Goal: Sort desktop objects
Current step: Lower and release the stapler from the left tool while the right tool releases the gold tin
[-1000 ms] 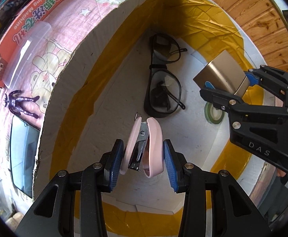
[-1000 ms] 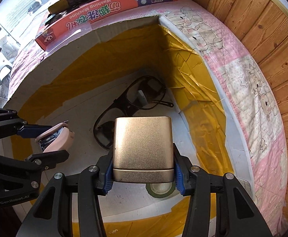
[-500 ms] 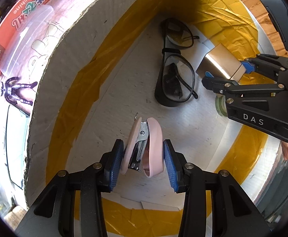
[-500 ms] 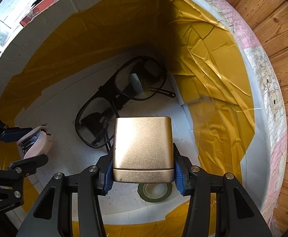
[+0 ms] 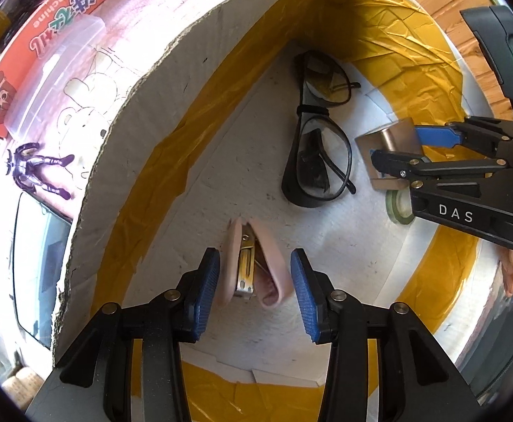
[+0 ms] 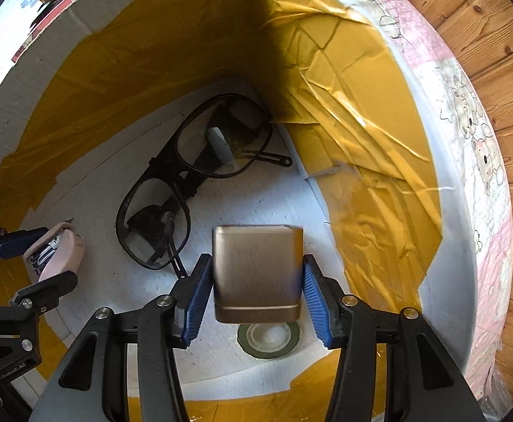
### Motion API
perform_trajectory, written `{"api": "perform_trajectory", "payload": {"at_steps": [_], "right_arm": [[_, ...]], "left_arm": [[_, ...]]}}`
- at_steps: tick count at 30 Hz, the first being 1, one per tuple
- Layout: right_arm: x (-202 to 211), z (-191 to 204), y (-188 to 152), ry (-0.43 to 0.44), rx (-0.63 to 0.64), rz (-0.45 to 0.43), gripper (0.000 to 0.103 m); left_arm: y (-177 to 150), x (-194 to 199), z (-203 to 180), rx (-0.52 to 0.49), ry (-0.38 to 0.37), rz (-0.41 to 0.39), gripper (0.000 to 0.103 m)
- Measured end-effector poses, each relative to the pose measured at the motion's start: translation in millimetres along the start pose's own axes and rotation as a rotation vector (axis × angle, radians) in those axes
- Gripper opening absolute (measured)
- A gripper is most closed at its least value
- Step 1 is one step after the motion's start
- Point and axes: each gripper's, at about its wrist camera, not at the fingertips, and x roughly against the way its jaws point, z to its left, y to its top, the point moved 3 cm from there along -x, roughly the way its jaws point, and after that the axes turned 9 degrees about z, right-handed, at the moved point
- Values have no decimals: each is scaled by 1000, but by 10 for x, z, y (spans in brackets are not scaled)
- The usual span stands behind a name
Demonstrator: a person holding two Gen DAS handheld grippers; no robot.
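Observation:
Both grippers reach down into a white box (image 5: 133, 133) lined with yellow tape. A pink stapler (image 5: 267, 246) sits between the pads of my left gripper (image 5: 254, 288). Its jaws are opening, and a gap shows on each side of the stapler. My right gripper (image 6: 256, 292) straddles a gold metal case (image 6: 256, 270), blurred; these jaws are opening too, and the pads stand clear of it. Black glasses (image 6: 161, 172) lie on the box floor between the two. In the right wrist view the left gripper (image 6: 42, 263) and stapler (image 6: 63, 249) are at the left edge.
A green tape roll (image 6: 268, 337) lies on the box floor under the gold case. Outside the box, on a pink cloth, are a purple figure (image 5: 33, 165), a clear plastic case (image 5: 52, 81), a red carton (image 5: 63, 10) and a dark screen (image 5: 35, 263). A wooden wall (image 6: 485, 35) stands at the right.
Both grippers have sunk deeper into the box and their jaws have widened. The stapler and the gold case, gripped before, now sit loose between the pads.

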Motion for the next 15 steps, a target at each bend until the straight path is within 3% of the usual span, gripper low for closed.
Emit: {"api": "perform_trajectory", "payload": {"at_steps": [15], "right_arm": [[531,224,-438,21,-26,-76,56]], "left_arm": [[-411,433,7,-34,-9,-79,45]]}}
